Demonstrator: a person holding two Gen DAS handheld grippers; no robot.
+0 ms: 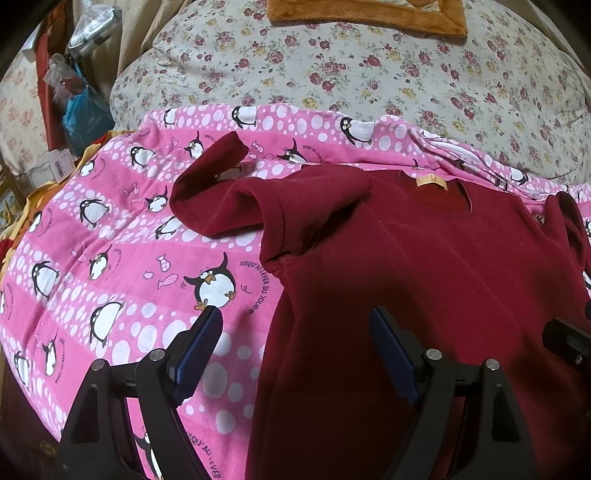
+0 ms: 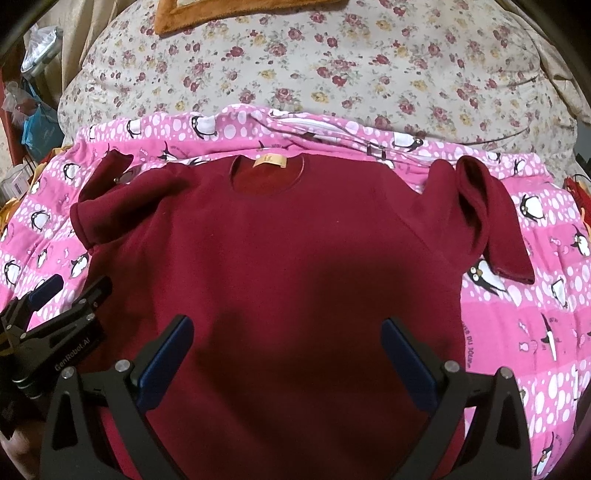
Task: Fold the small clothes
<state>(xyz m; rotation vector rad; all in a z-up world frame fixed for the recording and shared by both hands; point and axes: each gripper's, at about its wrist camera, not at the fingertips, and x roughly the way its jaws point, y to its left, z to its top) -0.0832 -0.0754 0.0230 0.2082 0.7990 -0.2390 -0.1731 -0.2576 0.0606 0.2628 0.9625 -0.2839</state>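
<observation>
A small dark-red fleece top (image 2: 295, 240) lies spread out, front up, on a pink penguin-print blanket (image 2: 535, 295), its round neckline away from the grippers and a little yellow label (image 2: 268, 161) showing inside the collar. The body lies fairly flat; the two short sleeves do not. The sleeve on the left (image 1: 218, 192) sticks out sideways and buckles up into a hump near the shoulder seam, and the sleeve on the right (image 2: 491, 229) is bunched at the shoulder and hangs down slantwise over the blanket. The right gripper (image 2: 287, 328) hovers over the lower middle of the top with its blue-padded jaws spread wide apart, gripping nothing — its shadow falls dark across the chest. The left gripper (image 1: 295, 321) hangs over the top's left edge, jaws likewise wide apart: the left finger (image 1: 201, 343) is above bare pink blanket, the right finger (image 1: 393, 354) above the red fleece. Whether either finger brushes the cloth is hard to say from these angles. Beyond the blanket swells a cream quilt with red roses (image 1: 369, 74), with an orange-brown plush cloth (image 1: 369, 14) on it at the far edge. Off to the left, cluttered and dim, are a blue plastic bag (image 1: 83, 114) and some boxes.
</observation>
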